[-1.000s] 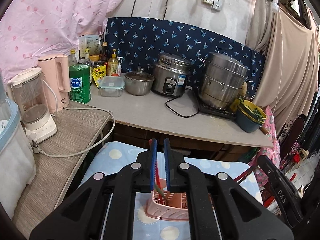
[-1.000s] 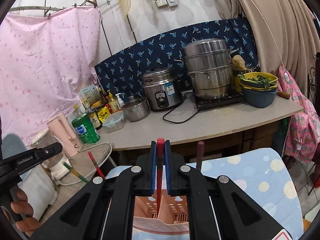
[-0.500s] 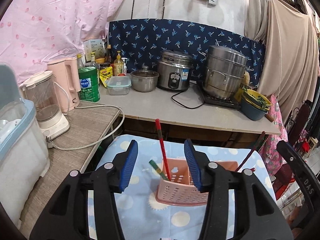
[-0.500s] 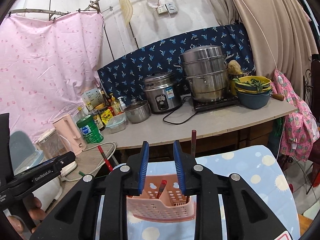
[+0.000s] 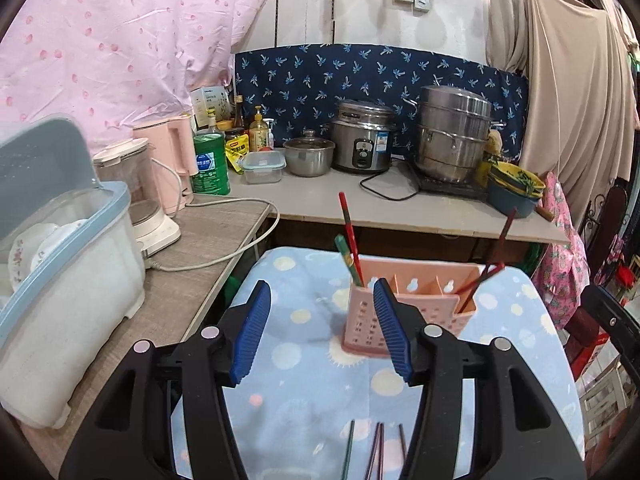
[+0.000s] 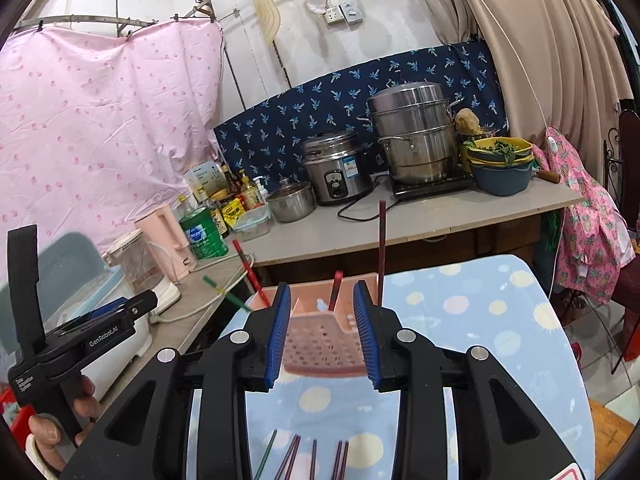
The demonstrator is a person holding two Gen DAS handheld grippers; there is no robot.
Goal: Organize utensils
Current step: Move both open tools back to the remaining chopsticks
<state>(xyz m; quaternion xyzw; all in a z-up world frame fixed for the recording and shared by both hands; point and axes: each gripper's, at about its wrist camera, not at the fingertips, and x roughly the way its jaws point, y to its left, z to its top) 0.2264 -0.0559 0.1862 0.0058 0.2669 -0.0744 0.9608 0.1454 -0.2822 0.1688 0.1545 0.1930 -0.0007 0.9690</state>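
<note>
A pink perforated utensil holder (image 5: 404, 308) (image 6: 324, 340) stands on a blue dotted cloth (image 5: 304, 344). A red chopstick (image 5: 349, 236) and a green one (image 5: 345, 254) lean in its left compartment. Dark red chopsticks (image 5: 496, 252) (image 6: 381, 248) stand in its right compartment. Several loose chopsticks (image 5: 376, 452) (image 6: 304, 456) lie on the cloth near me. My left gripper (image 5: 322, 330) is open and empty, in front of the holder. My right gripper (image 6: 322, 330) is open and empty, just short of the holder. The left gripper's body (image 6: 80, 336) shows in the right wrist view.
A counter (image 5: 384, 208) behind holds a rice cooker (image 5: 362, 142), a steel steamer pot (image 5: 454, 132), a small pot (image 5: 308, 156), bowls (image 5: 516, 192) and bottles. A side table on the left carries a dish bin (image 5: 60, 272), a blender (image 5: 136, 200) and a pink kettle (image 5: 168, 160).
Both grippers opened and let go of their chopsticks, which now stand in the holder. Both grippers drew back from the holder toward me.
</note>
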